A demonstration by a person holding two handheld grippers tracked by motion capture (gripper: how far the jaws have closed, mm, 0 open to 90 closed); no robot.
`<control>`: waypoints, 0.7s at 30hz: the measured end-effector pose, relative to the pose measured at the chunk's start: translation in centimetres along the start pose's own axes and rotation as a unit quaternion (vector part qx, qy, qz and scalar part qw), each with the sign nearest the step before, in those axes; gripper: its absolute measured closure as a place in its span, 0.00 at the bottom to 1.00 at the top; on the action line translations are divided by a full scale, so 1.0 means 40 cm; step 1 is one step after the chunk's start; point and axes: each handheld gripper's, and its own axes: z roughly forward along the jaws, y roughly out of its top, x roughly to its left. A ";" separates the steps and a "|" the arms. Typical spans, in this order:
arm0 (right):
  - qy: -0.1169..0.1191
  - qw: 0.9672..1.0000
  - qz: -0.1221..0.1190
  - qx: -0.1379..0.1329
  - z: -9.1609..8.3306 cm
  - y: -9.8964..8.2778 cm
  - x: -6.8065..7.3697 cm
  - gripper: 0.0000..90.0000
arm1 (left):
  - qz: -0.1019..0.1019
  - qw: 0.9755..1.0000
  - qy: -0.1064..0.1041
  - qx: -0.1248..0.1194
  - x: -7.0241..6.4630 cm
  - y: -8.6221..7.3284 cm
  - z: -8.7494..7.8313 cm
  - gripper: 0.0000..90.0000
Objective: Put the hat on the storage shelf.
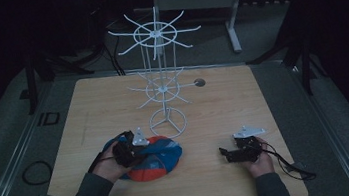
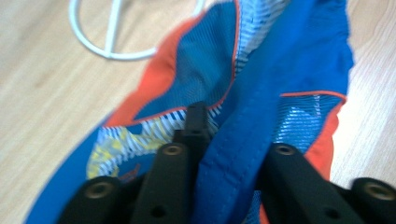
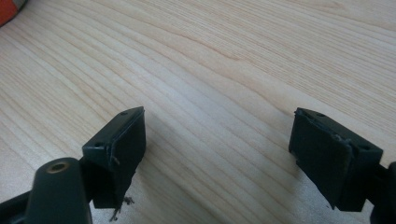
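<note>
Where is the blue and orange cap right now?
In the high view, the cap lies front-left on the table, before the white rack's base, gripped by the left gripper.

Matt pale wood table (image 3: 224, 56) – woven blue-orange cloth (image 2: 261, 93) – white wire stand (image 1: 161, 79).

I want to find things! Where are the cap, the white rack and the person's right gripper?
cap (image 1: 162, 158): high view, blue top.
white rack (image 1: 156, 29): high view, top hub.
right gripper (image 1: 223, 153): high view, between jaw tips.
</note>
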 end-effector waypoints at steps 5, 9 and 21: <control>0.000 1.000 0.000 0.000 0.000 0.000 0.000 0.21 | -0.025 0.999 0.010 -0.024 0.036 -0.013 -0.042 0.97; 0.000 1.000 0.000 0.000 0.000 0.000 0.000 0.21 | -0.047 0.998 0.018 -0.038 0.064 -0.028 -0.069 0.98; 0.000 1.000 0.001 0.000 0.000 0.000 0.000 0.21 | -0.091 0.993 0.040 -0.069 0.113 -0.049 -0.130 0.98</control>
